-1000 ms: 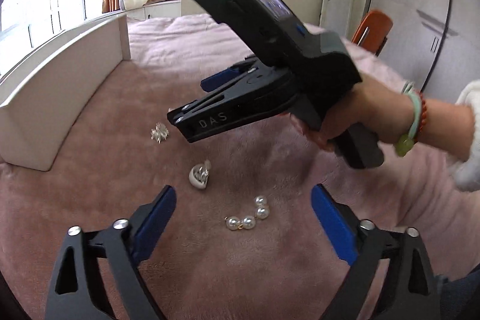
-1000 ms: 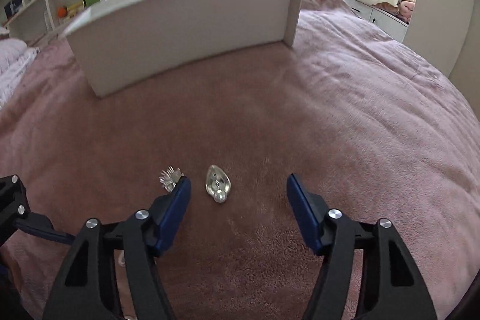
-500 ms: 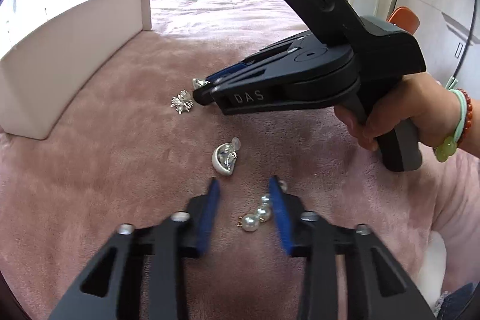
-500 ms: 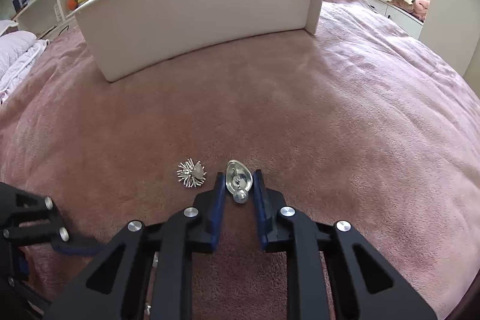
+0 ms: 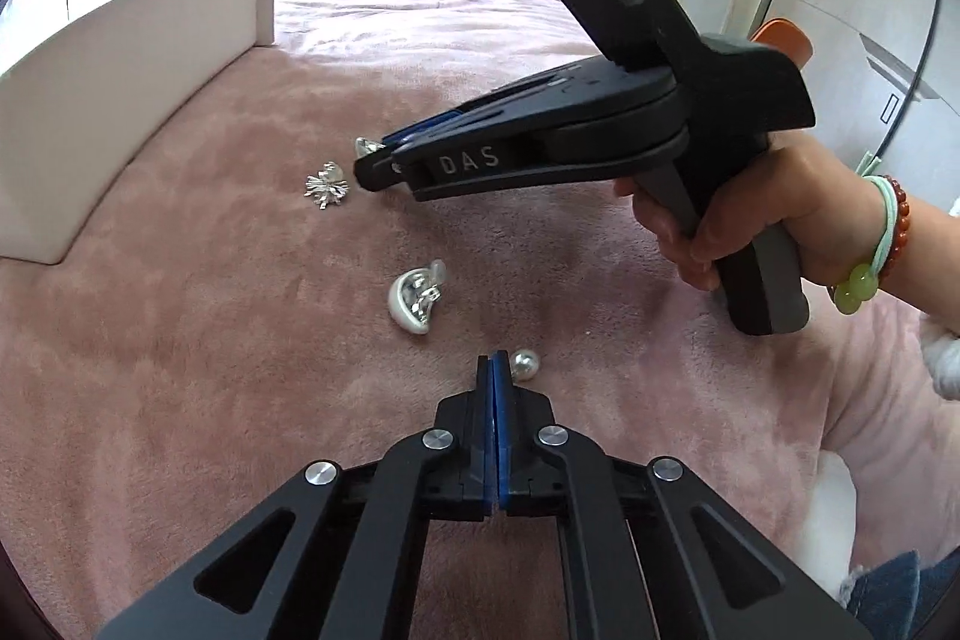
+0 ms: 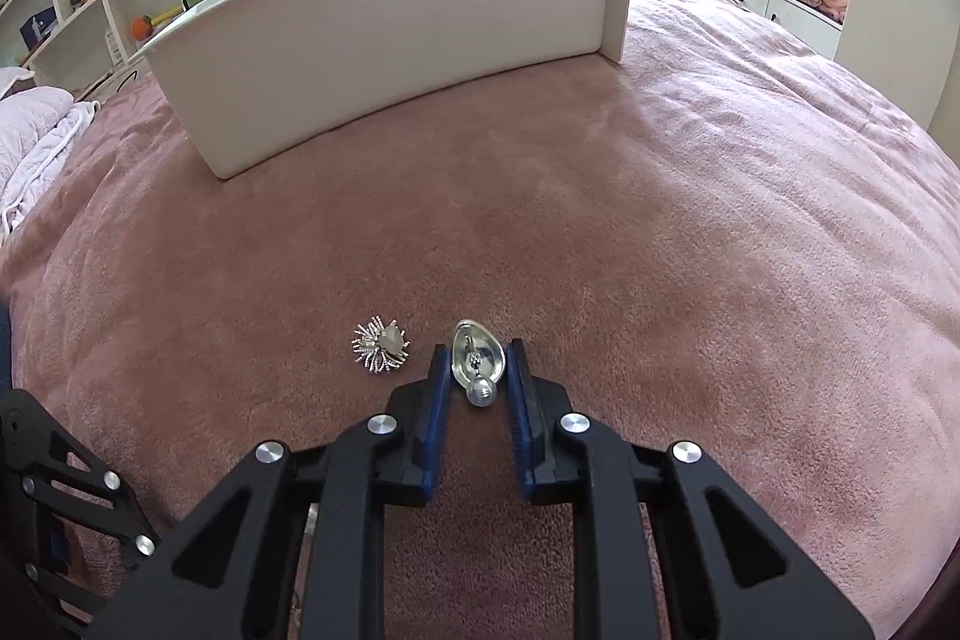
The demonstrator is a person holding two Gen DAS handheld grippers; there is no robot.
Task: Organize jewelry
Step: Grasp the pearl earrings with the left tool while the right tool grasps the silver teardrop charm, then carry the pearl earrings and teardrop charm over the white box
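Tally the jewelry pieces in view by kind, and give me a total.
Spiky silver piece: 1
Silver teardrop piece: 1
White curved piece: 1
Pearl piece: 1 (only one pearl shows)
Total: 4

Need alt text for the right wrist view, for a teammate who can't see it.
The right gripper is shut on a silver oval earring lying on a pink blanket. A spiky silver earring lies just to its left, untouched, and a white box stands beyond.
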